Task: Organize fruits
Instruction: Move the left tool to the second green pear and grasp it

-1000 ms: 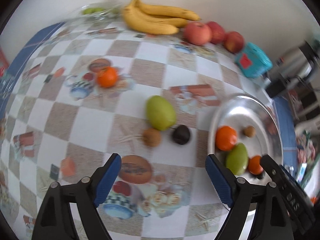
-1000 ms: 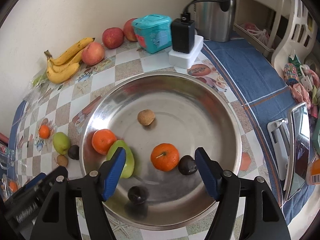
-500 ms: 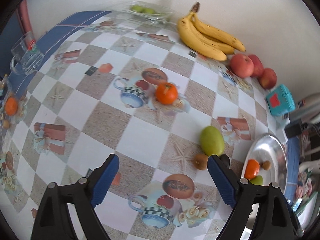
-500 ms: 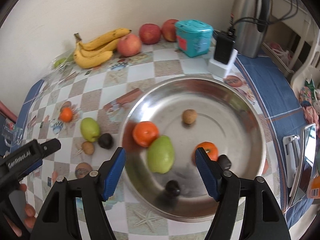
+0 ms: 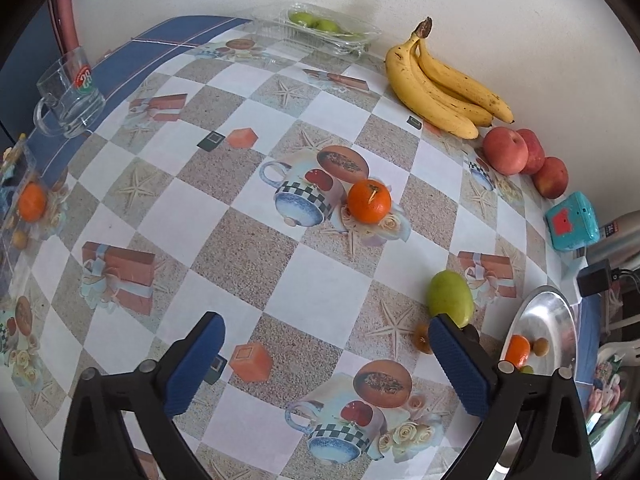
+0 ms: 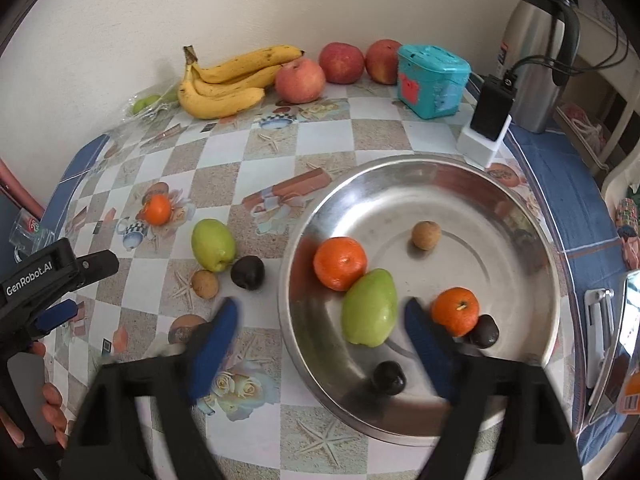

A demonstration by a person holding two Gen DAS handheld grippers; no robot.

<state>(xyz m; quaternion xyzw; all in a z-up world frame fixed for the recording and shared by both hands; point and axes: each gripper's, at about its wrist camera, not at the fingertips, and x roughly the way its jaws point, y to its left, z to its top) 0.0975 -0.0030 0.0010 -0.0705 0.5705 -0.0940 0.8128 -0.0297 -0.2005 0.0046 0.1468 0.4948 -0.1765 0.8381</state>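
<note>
Landmark: steel bowl (image 6: 516,216) on the checked desk (image 5: 256,248); every place below is told from it
Left claw (image 5: 326,364): far left of the bowl, over bare cloth, jaws wide apart after just opening further, nothing between them
Loose tangerine (image 6: 157,209): well left of the bowl, alone on a printed cup
Green mango on the desk (image 6: 213,243): left of the bowl, near its rim but apart from it
Small brown fruit (image 6: 204,284): touching that mango's near side
Dark plum (image 6: 247,272): just beside the mango, the loose fruit closest to the bowl's left rim
Bananas (image 6: 228,84): behind the bowl to the left, against the wall
Apples (image 6: 340,65): three in a row behind the bowl
Right claw (image 6: 320,344): over the bowl's near left rim, jaws apart after just opening further, gripping nothing; its pads look blurred
Inside the bowl: tangerine (image 6: 340,263) touching a green mango (image 6: 370,307), small brown fruit (image 6: 426,234) alone toward the middle, second tangerine (image 6: 456,311) with a dark fruit (image 6: 483,331) against it, another dark fruit (image 6: 389,377) near the front wall
Teal box (image 6: 432,76): behind the bowl
Steel kettle (image 6: 536,56): behind the bowl to the right
</note>
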